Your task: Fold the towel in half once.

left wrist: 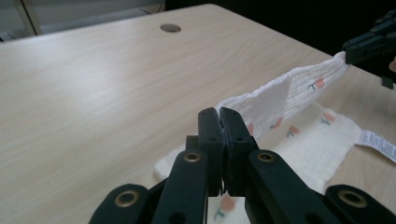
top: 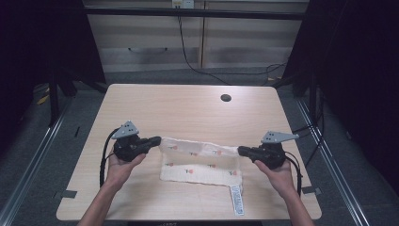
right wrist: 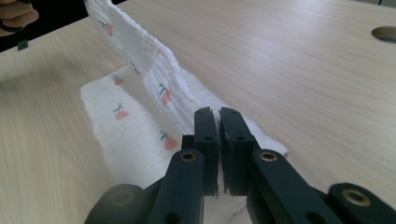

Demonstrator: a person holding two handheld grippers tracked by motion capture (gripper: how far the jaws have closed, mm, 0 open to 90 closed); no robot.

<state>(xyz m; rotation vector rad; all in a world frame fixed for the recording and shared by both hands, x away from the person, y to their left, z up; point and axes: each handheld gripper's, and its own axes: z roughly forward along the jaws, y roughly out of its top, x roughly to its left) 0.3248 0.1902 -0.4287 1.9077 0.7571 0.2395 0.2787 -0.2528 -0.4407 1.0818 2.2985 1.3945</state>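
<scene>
Between the 2 grippers, the white crinkled cloth with small red prints (top: 200, 162) stretches left to right over the pale wooden tabletop (top: 188, 108); left gripper (top: 159, 140) and right gripper (top: 240, 150) each clamp 1 upper corner, lower half resting flat.

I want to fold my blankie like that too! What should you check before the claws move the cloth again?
1. Left claw pinching its corner of the cloth: ok, jaws shut on the edge.
2. Right claw pinching the other corner: ok, shut on it as well.
3. Held edge lifted and stretched between both claws: ok, it spans straight across in the left gripper view.
4. Lower part of the cloth lying flat on the table: ok.
5. White label free, not caught under anything: ok, it lies loose by the front edge.
6. How many layers each claw holds: cannot tell.
</scene>
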